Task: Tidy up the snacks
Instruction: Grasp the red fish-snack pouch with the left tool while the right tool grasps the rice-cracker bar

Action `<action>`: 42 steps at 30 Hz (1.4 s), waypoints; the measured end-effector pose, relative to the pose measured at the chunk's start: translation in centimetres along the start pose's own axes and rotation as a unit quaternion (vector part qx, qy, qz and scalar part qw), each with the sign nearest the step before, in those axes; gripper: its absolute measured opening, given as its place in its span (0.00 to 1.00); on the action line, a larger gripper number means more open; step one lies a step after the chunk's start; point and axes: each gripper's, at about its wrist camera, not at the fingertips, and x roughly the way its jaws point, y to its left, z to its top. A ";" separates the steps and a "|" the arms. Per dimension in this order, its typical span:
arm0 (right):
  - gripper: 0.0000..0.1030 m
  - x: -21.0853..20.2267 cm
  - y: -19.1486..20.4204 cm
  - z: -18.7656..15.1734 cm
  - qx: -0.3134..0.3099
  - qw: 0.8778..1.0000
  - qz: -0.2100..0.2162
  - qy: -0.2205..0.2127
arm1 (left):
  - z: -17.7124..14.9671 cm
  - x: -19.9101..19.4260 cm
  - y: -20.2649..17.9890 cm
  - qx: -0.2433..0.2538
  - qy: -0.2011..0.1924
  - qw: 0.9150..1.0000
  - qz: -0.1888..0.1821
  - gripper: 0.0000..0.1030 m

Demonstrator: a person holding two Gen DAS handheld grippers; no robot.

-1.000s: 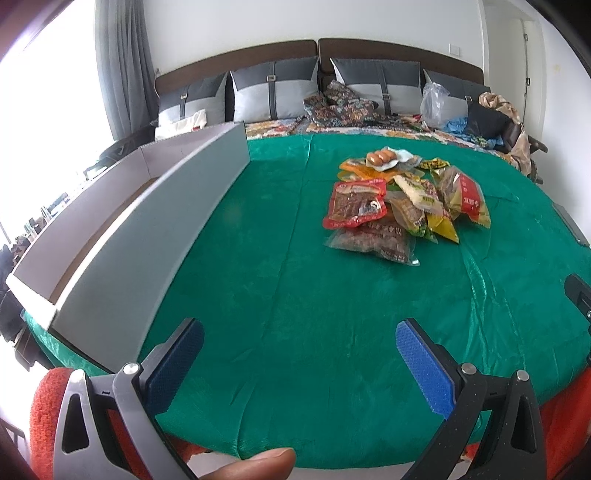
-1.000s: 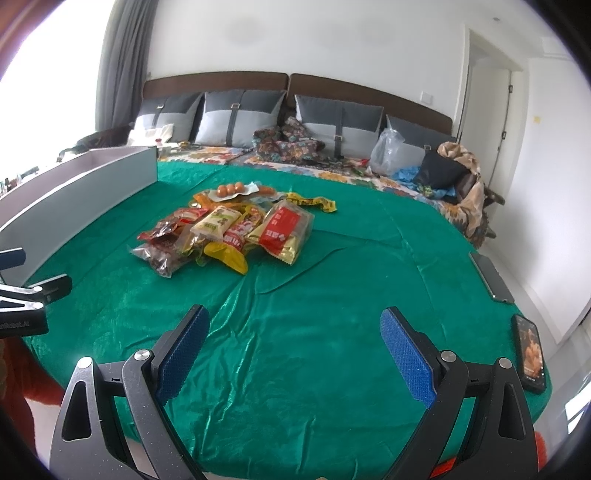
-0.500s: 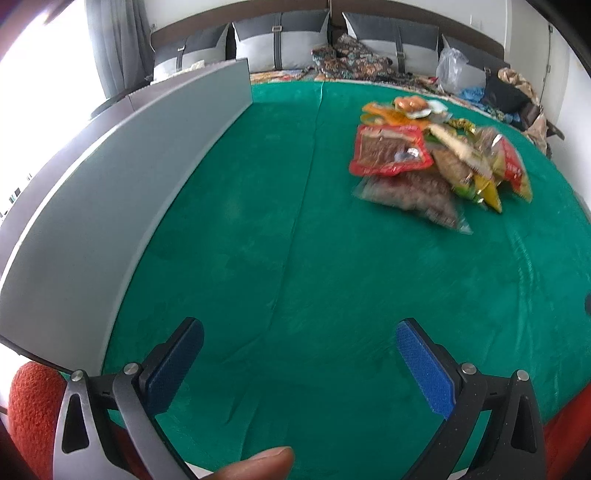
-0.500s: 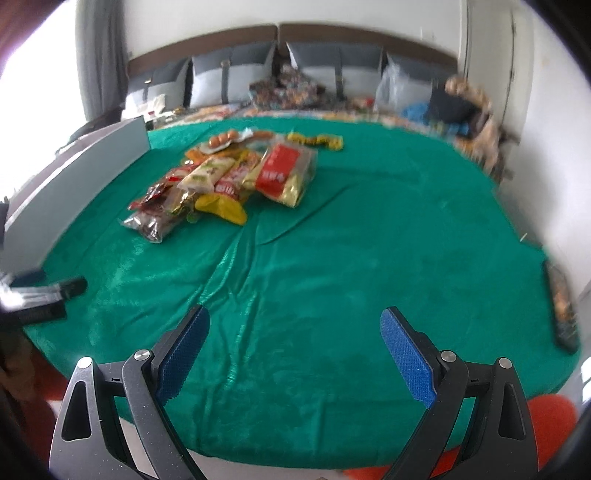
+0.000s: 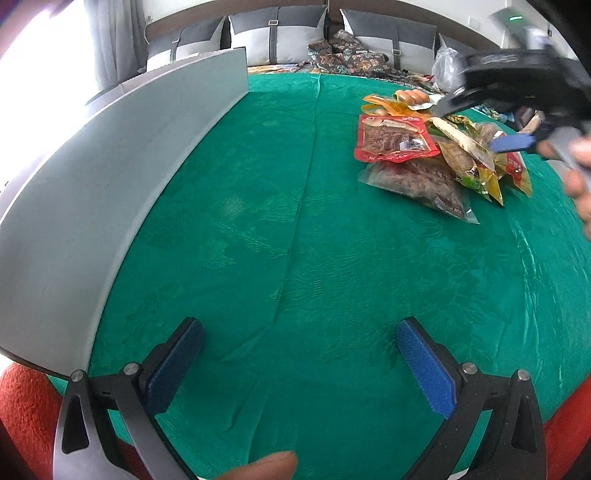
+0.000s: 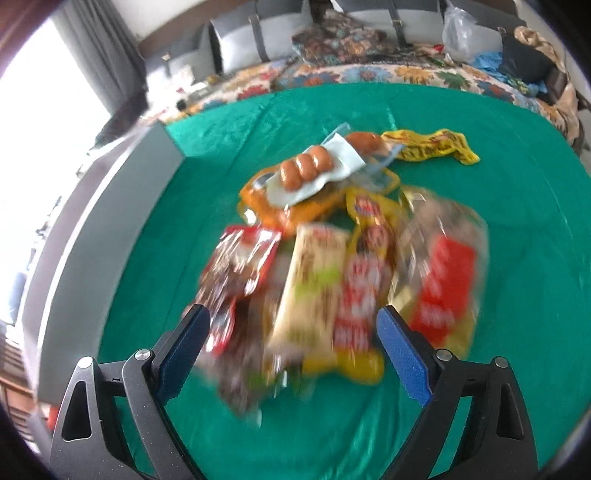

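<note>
A heap of snack packets (image 6: 332, 266) lies on the green cloth (image 6: 480, 387); a cream-and-green bar packet (image 6: 310, 288) is on top, a sausage pack (image 6: 306, 168) behind it. My right gripper (image 6: 291, 354) hovers open just over the near edge of the heap, nothing between its fingers. In the left wrist view the same heap (image 5: 432, 155) sits far right, topped by a red jerky pouch (image 5: 393, 138), with the right gripper (image 5: 476, 123) above it. My left gripper (image 5: 299, 373) is open over bare cloth near the front edge.
A long grey box (image 5: 122, 177) runs along the left side of the cloth. A yellow packet (image 6: 432, 146) lies apart behind the heap. Pillows (image 5: 273, 35) and bags line the bed at the back.
The right gripper has swept forward and down onto the snack heap, its view now blurred. The left gripper has edged forward and tilted down; the right gripper now shows in its view.
</note>
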 end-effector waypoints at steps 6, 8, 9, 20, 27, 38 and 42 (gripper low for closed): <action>0.66 1.9 -0.2 0.4 -0.007 0.998 -0.049 0.049 | 0.1 0.0 0.0 0.001 -0.003 1.000 -0.001 1.00; 0.30 0.7 -0.4 -0.2 -0.025 0.998 -0.047 0.038 | 0.2 0.0 0.0 0.001 -0.001 1.000 -0.001 1.00; 0.32 0.1 -0.7 -0.5 -0.027 0.998 -0.043 0.039 | 0.1 -0.1 0.0 0.002 -0.002 1.000 -0.002 1.00; 0.32 -5.3 -4.6 -10.8 -0.049 0.998 -0.021 0.032 | -0.1 -0.2 0.2 0.007 -0.005 1.000 -0.009 1.00; 0.70 -5.4 -5.6 -15.7 -0.070 0.996 -0.051 -0.037 | 3.8 -0.4 1.3 -0.055 0.046 0.991 -0.111 1.00; 0.77 -5.3 -5.7 -17.5 -0.100 0.988 -0.064 -0.103 | 19.9 7.3 -2.8 0.021 0.094 0.992 -0.080 0.95; 0.78 -5.2 -5.6 -17.2 -0.100 0.988 -0.064 -0.102 | 20.0 10.7 -4.9 0.057 0.127 0.989 -0.052 0.95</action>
